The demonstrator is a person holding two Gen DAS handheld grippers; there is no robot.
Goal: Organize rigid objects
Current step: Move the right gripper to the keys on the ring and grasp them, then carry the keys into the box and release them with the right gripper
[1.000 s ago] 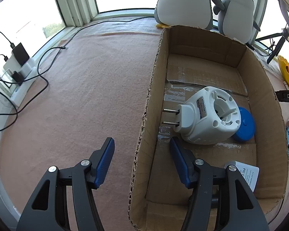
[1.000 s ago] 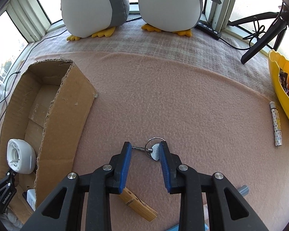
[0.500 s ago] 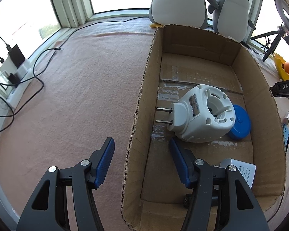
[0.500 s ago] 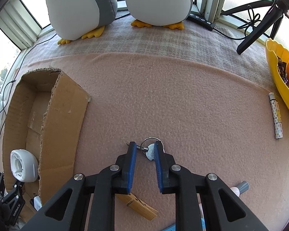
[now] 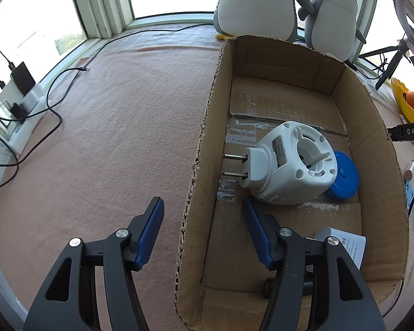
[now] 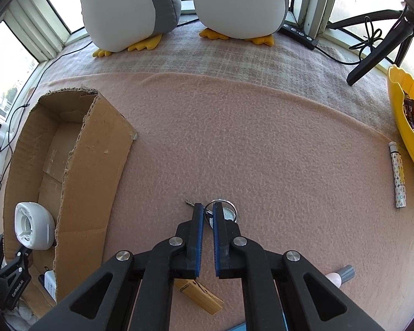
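A key on a metal ring (image 6: 224, 209) lies on the pink blanket. My right gripper (image 6: 207, 211) has closed on the key beside the ring, still on the blanket. My left gripper (image 5: 202, 215) is open and empty, straddling the left wall of the cardboard box (image 5: 204, 143). The box holds a white plug-in device (image 5: 289, 165), a blue round disc (image 5: 343, 176) and a white adapter (image 5: 347, 244). The box (image 6: 93, 171) and white device (image 6: 33, 230) also show at the left of the right wrist view.
A wooden clothespin (image 6: 201, 296) lies under my right gripper. A patterned tube (image 6: 398, 175) and a yellow fruit tray (image 6: 405, 127) sit at the right. Two plush penguins (image 6: 185, 2) stand at the back. Cables and a power strip (image 5: 22, 93) run along the left window.
My right gripper has closed from wide apart down onto the key. My left gripper has stayed open over the box wall, with the view shifting slightly.
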